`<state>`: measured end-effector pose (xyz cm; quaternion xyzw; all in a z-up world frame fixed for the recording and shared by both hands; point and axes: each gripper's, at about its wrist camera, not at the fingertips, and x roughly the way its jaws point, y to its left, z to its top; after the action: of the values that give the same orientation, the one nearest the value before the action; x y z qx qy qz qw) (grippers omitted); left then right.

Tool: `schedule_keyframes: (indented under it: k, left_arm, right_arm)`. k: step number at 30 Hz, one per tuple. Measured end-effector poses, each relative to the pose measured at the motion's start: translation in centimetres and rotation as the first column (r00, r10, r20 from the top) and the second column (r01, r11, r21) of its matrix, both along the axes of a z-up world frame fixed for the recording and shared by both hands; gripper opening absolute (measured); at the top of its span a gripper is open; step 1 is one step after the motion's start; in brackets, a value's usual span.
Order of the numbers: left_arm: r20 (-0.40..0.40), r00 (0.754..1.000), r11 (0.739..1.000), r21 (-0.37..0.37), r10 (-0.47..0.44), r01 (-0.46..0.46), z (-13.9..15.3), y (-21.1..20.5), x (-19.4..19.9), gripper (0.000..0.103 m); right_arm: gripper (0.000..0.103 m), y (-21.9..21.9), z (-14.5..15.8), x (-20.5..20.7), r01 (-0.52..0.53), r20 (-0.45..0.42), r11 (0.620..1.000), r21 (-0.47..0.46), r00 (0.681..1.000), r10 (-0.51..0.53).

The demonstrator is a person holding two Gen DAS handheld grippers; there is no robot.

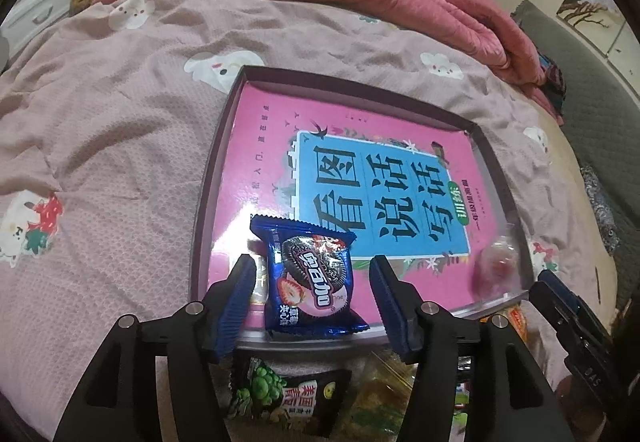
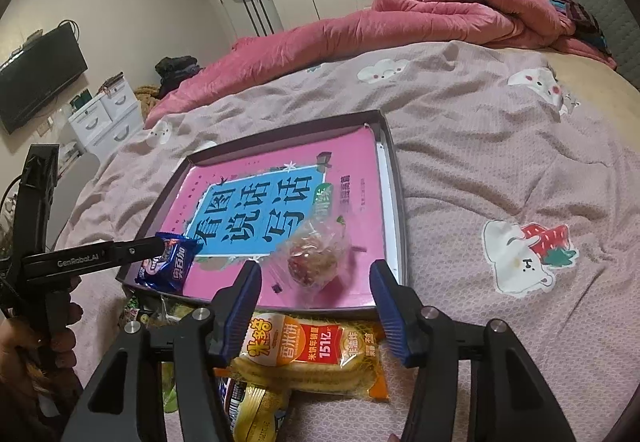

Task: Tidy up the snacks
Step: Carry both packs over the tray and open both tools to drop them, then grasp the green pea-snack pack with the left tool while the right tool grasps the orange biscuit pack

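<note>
A: Left gripper [image 1: 312, 296], lower middle of the left view: jaws spread, blue pads clear of the blue cookie pack [image 1: 310, 278] on both sides. Pack lying on the near edge of the tray [image 1: 224, 146], not pinched.

B: Same in the right view? Left gripper [image 2: 160, 242] coming in from the left edge, tip at the cookie pack [image 2: 168, 260], in the lower left corner of the tray [image 2: 394, 170].

A: Yes. And the right gripper [image 2: 316, 296], bottom middle of the right view: jaws spread too, holding nothing. Clear-wrapped sweet [image 2: 316, 258] just above the fingertips, lying in the tray near its front wall.

B: In the left view, sweet [image 1: 498, 262] blurred, in the lower right corner of the tray. Right gripper [image 1: 568, 306] at the right edge there; state not readable from that side.

A: Pink book [image 1: 360, 170] with a blue title panel flat on the tray floor, under both snacks.

B: Outside the tray, at the bottom of the frames: yellow rice cracker pack [image 2: 316, 358] on the bedspread [image 2: 500, 162], touching the front wall. Dark pea pack [image 1: 288, 394] with green print below the left jaws.

A: Pink quilt [image 2: 400, 18] bunched along the top of the frame, well apart from the tray.
</note>
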<state>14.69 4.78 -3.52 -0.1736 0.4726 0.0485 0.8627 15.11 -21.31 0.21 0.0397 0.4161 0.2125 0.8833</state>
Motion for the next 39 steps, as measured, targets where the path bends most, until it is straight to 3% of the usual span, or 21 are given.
schedule_keyframes:
  k: [10, 13, 18, 39]
  left_arm:
    - [0.031, 1.000, 1.000, -0.004, 0.002, -0.002, 1.7, 0.5, -1.7, 0.065]
    - [0.041, 0.999, 1.000, 0.001, 0.008, -0.008, 2.2, 0.7, -2.3, 0.074]
    - [0.049, 0.999, 1.000, 0.001, 0.015, -0.015, 2.8, 1.2, -3.0, 0.075]
    - [-0.013, 1.000, 1.000, 0.016, -0.004, 0.005, 1.5, 1.6, -6.9, 0.075]
  right_arm:
    - [0.063, -0.6, 1.1, -0.8, -0.003, 0.031, 1.000, 0.031, 1.000, 0.002]
    - [0.063, -0.6, 1.6, -1.3, -0.012, 0.044, 0.999, 0.035, 0.999, 0.010]
    - [0.072, -0.2, 2.3, -2.3, -0.038, 0.069, 0.999, 0.031, 0.997, 0.035]
    - [0.074, 1.0, 2.5, -4.8, -0.085, 0.092, 0.995, -0.044, 0.992, 0.089]
